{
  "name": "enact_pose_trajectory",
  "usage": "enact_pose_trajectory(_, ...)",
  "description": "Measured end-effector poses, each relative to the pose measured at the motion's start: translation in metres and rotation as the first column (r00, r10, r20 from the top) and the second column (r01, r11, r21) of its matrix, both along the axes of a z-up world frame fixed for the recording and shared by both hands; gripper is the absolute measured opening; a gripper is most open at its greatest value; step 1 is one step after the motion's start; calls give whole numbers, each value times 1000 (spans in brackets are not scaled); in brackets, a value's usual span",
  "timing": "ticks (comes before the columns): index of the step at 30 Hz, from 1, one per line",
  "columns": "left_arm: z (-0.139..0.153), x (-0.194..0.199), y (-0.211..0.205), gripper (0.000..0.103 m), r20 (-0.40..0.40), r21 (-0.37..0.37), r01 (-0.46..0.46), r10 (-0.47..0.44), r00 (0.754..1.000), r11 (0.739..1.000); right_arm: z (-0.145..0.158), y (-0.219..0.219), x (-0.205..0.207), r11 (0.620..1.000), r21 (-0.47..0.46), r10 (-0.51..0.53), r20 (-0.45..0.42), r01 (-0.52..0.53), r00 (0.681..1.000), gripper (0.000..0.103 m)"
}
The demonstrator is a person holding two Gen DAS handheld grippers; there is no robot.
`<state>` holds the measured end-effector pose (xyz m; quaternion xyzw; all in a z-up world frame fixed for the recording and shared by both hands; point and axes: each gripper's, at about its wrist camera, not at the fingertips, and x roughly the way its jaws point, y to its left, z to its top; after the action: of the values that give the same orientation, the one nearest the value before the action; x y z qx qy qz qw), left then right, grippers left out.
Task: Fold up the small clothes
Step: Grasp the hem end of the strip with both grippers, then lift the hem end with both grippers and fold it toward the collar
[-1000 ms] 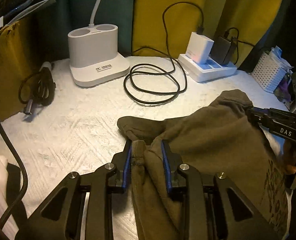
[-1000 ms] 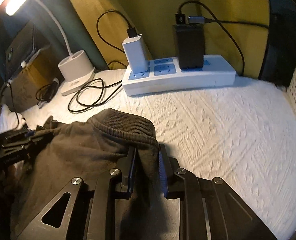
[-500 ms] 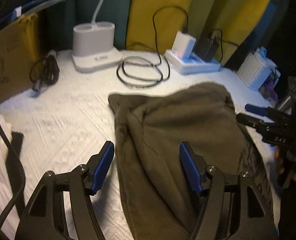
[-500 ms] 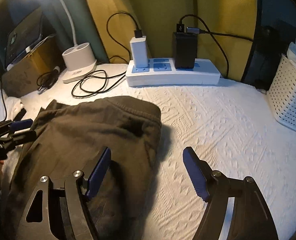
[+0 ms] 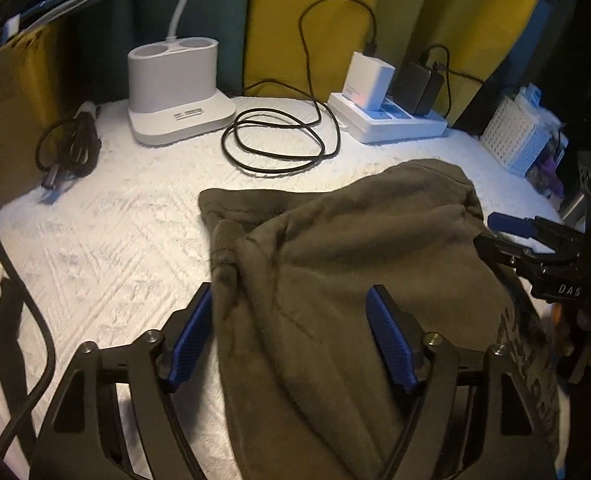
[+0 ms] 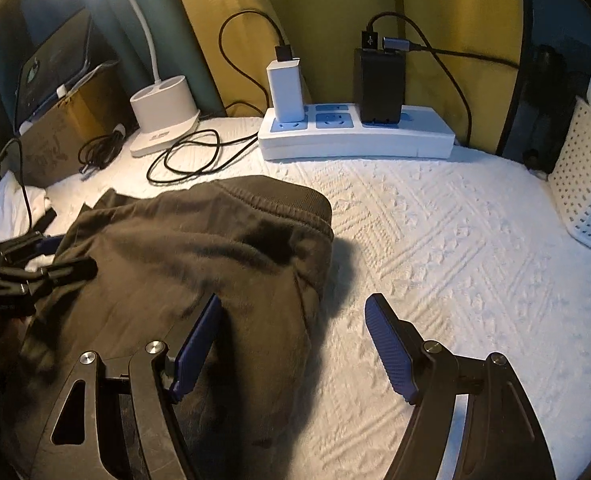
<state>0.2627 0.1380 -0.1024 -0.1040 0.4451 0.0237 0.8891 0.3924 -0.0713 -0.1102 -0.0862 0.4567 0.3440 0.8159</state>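
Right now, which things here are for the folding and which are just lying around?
For the folding:
- olive-green fleece garment spread on the white textured cover
- left gripper, open
- right gripper, open

Just lying around:
- white desk lamp base
- looped black cable
- white power strip with chargers
- white perforated plastic basket

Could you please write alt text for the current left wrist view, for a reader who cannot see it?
The open left gripper hovers over an olive-green garment lying on a white textured cover, pads off the cloth. The right gripper reaches in at the right edge; behind stand a white lamp base, coiled black cable and power strip.
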Motion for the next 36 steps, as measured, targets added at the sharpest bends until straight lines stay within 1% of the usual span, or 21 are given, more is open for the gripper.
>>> enact_pose_trajectory(1, 0, 2, -4, 76, 2, 12, 15, -15, 1000, 1000, -2, 1, 1, 1000, 9, 1, -10, -1, 1000, 76)
enact_pose_trajectory(3, 0, 6, -8, 76, 2, 14, 41, -41, 999, 999, -3, 3, 0, 1000, 25, 12, -3, -12, 1000, 76)
enact_pose_trajectory(5, 0, 9, -14, 76, 3, 5, 75, -75, 997, 997, -4, 7, 0, 999, 31, 31, -6, -31, 1000, 76)
enact_pose_trajectory(7, 0, 11, -22, 74, 3, 24, 93, -93, 996, 995, -4, 11, 2, 998, 43, 37, -11, -36, 999, 76)
enact_pose_trajectory(8, 0, 12, -26, 67, 6, 37, 102, -102, 995, 994, -5, 13, 3, 998, 48, 43, -15, -42, 999, 75)
enact_pose_trajectory(9, 1, 13, -28, 62, 10, 40, 104, -105, 994, 994, -5, 18, 4, 997, 49, 52, -12, -51, 999, 67)
enact_pose_trajectory(11, 1, 14, -29, 39, 20, 22, 104, -104, 994, 994, -5, 29, 0, 996, 29, 85, 5, -85, 996, 57)
enact_pose_trajectory(13, 1, 16, -28, 29, 22, -12, 110, -109, 994, 994, -5, 35, -3, 994, 12, 104, 21, -104, 994, 49)
enact_pose_trajectory(14, 0, 16, -28, 27, 24, -12, 107, -106, 994, 994, -4, 34, -3, 993, 23, 112, 14, -113, 994, 38)
enact_pose_trajectory(15, 1, 16, -31, 26, 27, -5, 109, -109, 994, 994, -4, 34, -3, 993, 37, 116, 4, -116, 993, 34)
enact_pose_trajectory(16, 2, 14, -33, 25, 35, 4, 115, -115, 993, 993, -4, 33, -4, 993, 36, 114, 8, -114, 993, 32)
enact_pose_trajectory(18, 5, 12, -35, 24, 51, 13, 116, -117, 992, 993, 0, 34, -9, 992, 32, 121, 20, -122, 992, 26)
enact_pose_trajectory(20, 11, 8, -37, 24, 69, 12, 113, -114, 991, 993, 8, 32, -14, 991, 34, 125, 38, -126, 991, 25)
enact_pose_trajectory(27, 46, -19, -50, 24, 169, 27, 120, -123, 978, 992, 45, 16, -39, 992, 67, 98, 112, -106, 989, 24)
enact_pose_trajectory(32, 74, -42, -59, 24, 242, 37, 127, -133, 961, 991, 75, -1, -64, 991, 87, 84, 164, -100, 983, 24)
enact_pose_trajectory(36, 91, -60, -67, 24, 281, 50, 127, -136, 950, 991, 94, -14, -84, 990, 104, 71, 195, -93, 978, 24)
